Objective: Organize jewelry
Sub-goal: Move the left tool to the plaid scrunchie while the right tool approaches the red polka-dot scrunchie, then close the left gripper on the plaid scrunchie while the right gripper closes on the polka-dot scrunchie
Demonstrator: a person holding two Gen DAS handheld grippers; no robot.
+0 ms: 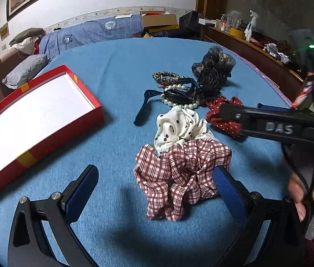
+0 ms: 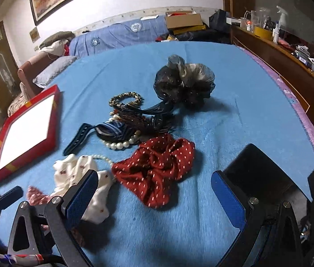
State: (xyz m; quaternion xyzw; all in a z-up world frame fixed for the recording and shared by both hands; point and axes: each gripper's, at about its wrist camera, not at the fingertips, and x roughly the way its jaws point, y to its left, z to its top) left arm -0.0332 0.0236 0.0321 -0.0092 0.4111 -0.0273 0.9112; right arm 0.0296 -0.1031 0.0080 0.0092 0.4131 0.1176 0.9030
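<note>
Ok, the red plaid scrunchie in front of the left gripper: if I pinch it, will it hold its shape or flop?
The red plaid scrunchie is ruffled, gathered cloth, so it will probably squash between the left gripper pads and droop once lifted. It looks light. The white spotted scrunchie overlaps its top edge, so that one may drag along.

four fabric scrunchies [image 1: 182, 175], one pearl bracelet [image 2: 121, 144], one red box [image 1: 34, 124].
</note>
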